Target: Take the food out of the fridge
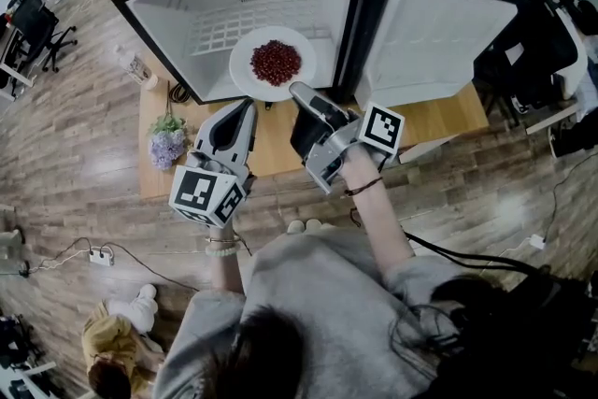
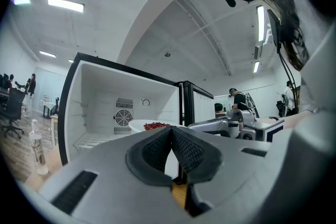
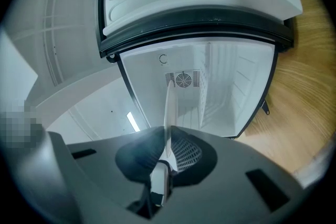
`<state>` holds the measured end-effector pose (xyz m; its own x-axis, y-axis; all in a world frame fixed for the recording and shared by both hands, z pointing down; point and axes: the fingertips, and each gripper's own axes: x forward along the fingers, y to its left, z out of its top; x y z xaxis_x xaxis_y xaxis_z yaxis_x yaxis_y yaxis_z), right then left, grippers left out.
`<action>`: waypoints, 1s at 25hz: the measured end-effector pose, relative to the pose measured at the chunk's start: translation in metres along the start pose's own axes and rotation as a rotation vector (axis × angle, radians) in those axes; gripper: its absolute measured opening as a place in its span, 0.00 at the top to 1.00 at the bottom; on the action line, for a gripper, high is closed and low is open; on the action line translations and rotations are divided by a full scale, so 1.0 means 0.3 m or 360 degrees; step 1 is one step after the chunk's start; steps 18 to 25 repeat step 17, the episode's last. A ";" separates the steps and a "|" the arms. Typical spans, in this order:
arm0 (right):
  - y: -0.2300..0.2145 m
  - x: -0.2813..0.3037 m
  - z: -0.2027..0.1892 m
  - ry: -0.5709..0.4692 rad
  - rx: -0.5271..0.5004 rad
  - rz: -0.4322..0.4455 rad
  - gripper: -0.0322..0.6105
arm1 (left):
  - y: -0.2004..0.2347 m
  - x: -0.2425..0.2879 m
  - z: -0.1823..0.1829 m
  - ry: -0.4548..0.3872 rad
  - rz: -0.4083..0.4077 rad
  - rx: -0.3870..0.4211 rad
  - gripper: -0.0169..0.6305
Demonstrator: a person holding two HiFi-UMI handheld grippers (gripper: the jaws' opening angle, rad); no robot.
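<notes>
so, my right gripper [image 3: 166,152] is pinched tight on the near rim of the plate [image 1: 245,61], with the red beans [image 1: 277,61] piled on it, right at the mouth of the open fridge [image 1: 206,23]. my left gripper [image 1: 247,106] is closed on nothing, just beside. i'd hold the plate level and pull it out slowly, or the beans will probably roll off.

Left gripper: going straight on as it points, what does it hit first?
Probably the plate of red beans that the right gripper holds, just past the left gripper's tips. Depth unclear: it may pass under, into the open fridge.
</notes>
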<state>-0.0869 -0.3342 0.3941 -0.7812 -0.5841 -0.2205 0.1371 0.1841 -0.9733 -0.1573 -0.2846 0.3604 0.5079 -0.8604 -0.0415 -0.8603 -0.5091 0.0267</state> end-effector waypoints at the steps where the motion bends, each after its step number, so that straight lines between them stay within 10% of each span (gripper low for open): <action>1: -0.003 -0.001 0.001 -0.0001 0.0000 -0.0003 0.89 | 0.002 0.001 0.000 0.0000 0.0001 0.0000 0.96; 25: -0.007 0.005 0.006 0.0004 -0.0023 -0.0001 0.89 | 0.003 0.013 -0.007 0.0003 -0.0013 -0.0012 0.96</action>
